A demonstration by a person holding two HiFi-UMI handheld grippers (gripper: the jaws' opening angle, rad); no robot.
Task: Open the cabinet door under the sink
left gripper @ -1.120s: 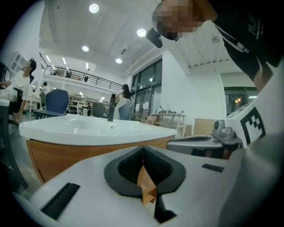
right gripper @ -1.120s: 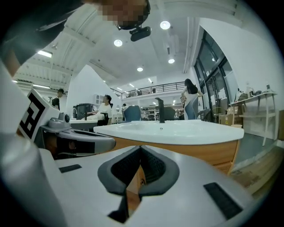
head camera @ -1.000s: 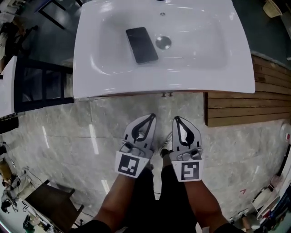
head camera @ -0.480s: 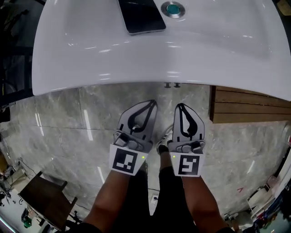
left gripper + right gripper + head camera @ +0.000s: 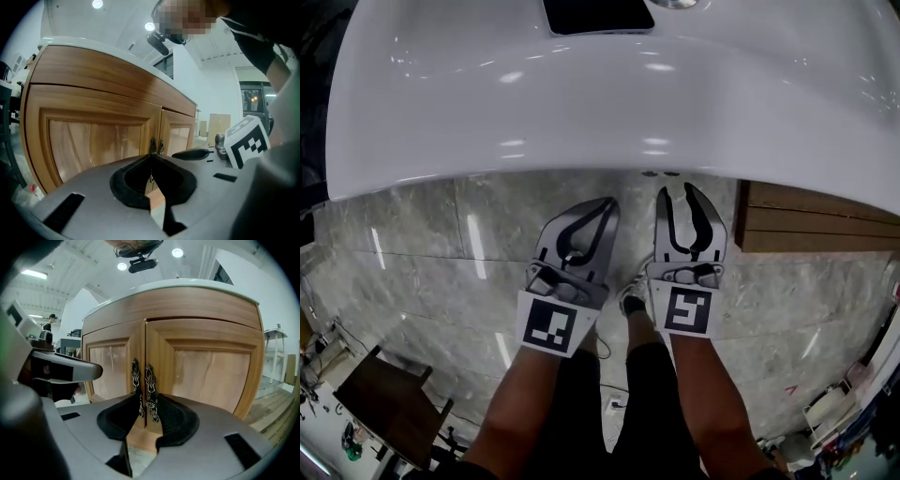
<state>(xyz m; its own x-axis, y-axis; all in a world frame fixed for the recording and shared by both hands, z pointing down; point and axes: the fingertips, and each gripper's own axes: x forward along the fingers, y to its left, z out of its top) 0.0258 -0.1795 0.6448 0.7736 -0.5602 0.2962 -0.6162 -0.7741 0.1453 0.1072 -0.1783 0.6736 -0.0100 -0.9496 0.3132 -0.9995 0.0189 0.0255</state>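
We hold the two grippers side by side over the marble floor [image 5: 422,253], just short of the sink's near edge. The left gripper [image 5: 602,202] has its jaws together with nothing between them. The right gripper [image 5: 684,190] has its jaws opening, with a narrow gap at the tips, and they clamp nothing. In the right gripper view, that gap lines up with the two ornate metal handles [image 5: 150,387], which stand upright side by side where the cabinet doors [image 5: 206,366] meet. We cannot tell whether the tips touch a handle. Both wooden doors are shut, directly ahead of the grippers and under the white sink [image 5: 581,103]. To the right of the cabinet lies wooden decking [image 5: 816,230]. Farthest off, a dark phone [image 5: 595,14] lies in the basin.
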